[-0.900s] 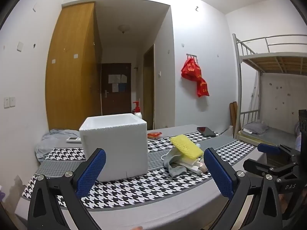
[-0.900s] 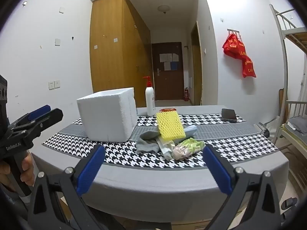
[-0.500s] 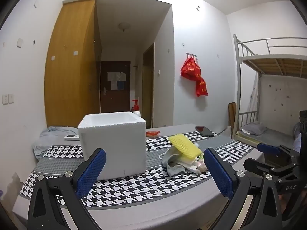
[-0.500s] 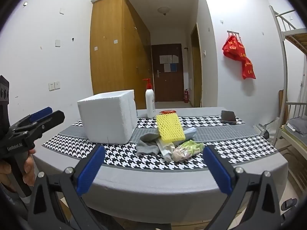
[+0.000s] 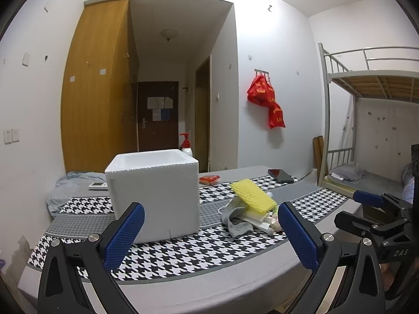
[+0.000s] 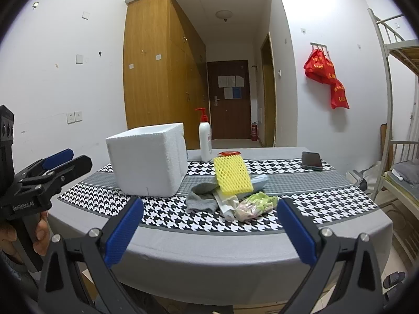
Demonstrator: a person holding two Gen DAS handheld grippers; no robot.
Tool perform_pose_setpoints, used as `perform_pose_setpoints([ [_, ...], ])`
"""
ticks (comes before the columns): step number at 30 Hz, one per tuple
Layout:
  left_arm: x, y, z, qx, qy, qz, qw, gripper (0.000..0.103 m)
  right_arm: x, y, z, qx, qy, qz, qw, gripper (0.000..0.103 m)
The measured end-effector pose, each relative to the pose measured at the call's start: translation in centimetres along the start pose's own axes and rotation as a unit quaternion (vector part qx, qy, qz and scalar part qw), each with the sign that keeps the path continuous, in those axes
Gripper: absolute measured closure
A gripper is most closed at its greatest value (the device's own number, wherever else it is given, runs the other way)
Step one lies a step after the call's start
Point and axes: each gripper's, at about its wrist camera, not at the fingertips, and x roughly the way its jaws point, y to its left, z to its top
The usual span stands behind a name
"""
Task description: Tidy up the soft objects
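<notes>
While soft pile sits mid-table beside foam box, nothing sorted; left gripper and right gripper gape empty.

Yellow foam net is leaning tilted atop grey sock and green-pink bundle, piled just right of open white foam box.

A grey worktop carries a houndstooth runner. On the runner stands a white foam box; right of the box lies a heap of soft items, farther right a phone; behind the box, a pump bottle.
</notes>
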Motion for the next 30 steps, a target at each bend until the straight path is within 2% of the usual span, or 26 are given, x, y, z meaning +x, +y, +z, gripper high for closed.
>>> perform_pose_setpoints([
  [20,0.3,0.7,0.2,-0.021,0.005,0.01,0.9997,0.001,0.1,0.2,-0.1,-0.003,-0.003,-0.001,1.0,0.0],
  [30,0.2,0.8,0.3,-0.014,0.003,0.017,0.9998,0.001,0.2,0.3,0.0,-0.005,-0.004,-0.001,1.0,0.0],
])
